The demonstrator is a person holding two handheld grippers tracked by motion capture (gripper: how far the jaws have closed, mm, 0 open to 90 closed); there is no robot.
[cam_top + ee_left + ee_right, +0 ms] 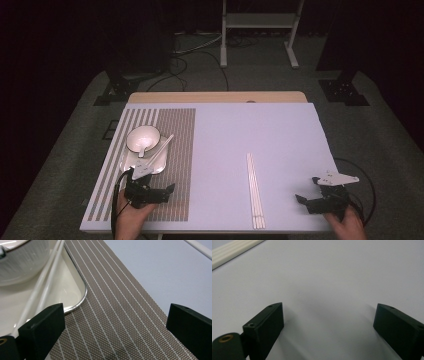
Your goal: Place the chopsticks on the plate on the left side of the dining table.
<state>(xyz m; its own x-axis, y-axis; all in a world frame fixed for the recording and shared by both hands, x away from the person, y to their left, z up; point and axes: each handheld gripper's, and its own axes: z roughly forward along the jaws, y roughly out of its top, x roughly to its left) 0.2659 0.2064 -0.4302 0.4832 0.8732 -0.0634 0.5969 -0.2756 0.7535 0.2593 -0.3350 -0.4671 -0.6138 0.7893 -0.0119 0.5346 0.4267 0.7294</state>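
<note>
A wide white table [240, 150] spreads under the high view, its far edge showing a strip of pale wood. Over its left part lies a brown placemat [172, 150] with fine white stripes. On the placemat rests a white, round-cornered tray [127, 161]. A white bowl [142, 137] sits on the tray's far end, with a white spoon [143, 149] leaning in it. A pair of white chopsticks [161, 150] lies slanted across the tray, one end beside the bowl.

Near the middle of the table, on bare surface, a second set of white chopsticks [255, 192] lies straight, pointing away from the person.

The left gripper [170, 190] hovers over the placemat just beside the tray's near corner. Its jaws stand wide apart with nothing between them; in the left gripper view the tray's corner and the slanted chopsticks sit just past the left jaw.

The right gripper [302, 200] rests near the table's front right, well apart from the straight chopsticks. Its jaws also stand wide, empty over bare table.
</note>
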